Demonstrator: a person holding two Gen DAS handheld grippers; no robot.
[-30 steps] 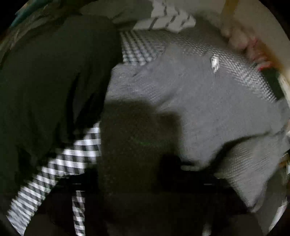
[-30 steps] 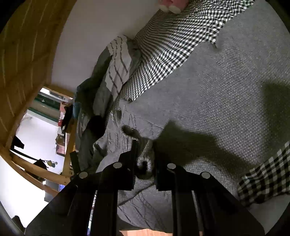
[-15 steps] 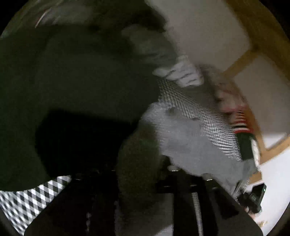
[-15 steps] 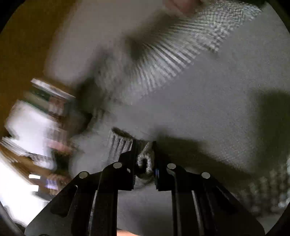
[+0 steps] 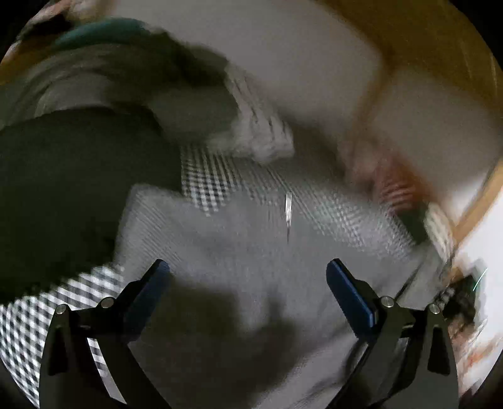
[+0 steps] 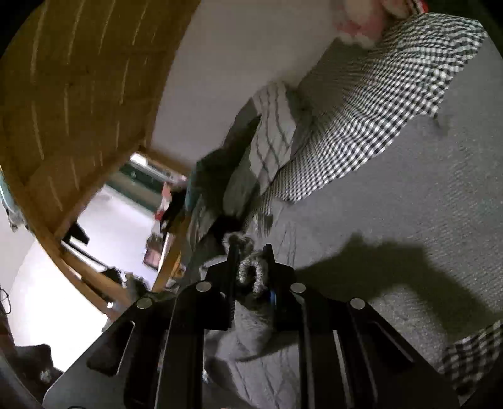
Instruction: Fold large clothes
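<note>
A large grey knitted garment [image 5: 251, 251] lies spread over a black-and-white checked sheet [image 5: 207, 182] on a bed. My left gripper [image 5: 248, 267] hovers over the garment with its jaws opening wide; nothing is between the blue pads [image 5: 349, 292]. In the right wrist view the same grey garment [image 6: 424, 204] covers the bed, and my right gripper [image 6: 250, 251] is shut on a bunched fold of its knitted edge [image 6: 251, 273], lifted a little off the sheet. The left wrist view is blurred by motion.
A dark garment [image 5: 63, 188] lies at the left of the bed. A pile of striped and grey clothes [image 6: 267, 141] sits by the white wall. A pink soft toy [image 6: 361, 22] rests at the bed's far end. A wooden frame [image 6: 78, 94] stands overhead.
My left gripper held grey fabric between nearly shut jaws; now it has let go and stands wide open, lifted and swung. The right gripper keeps its grip and has tilted slightly.
</note>
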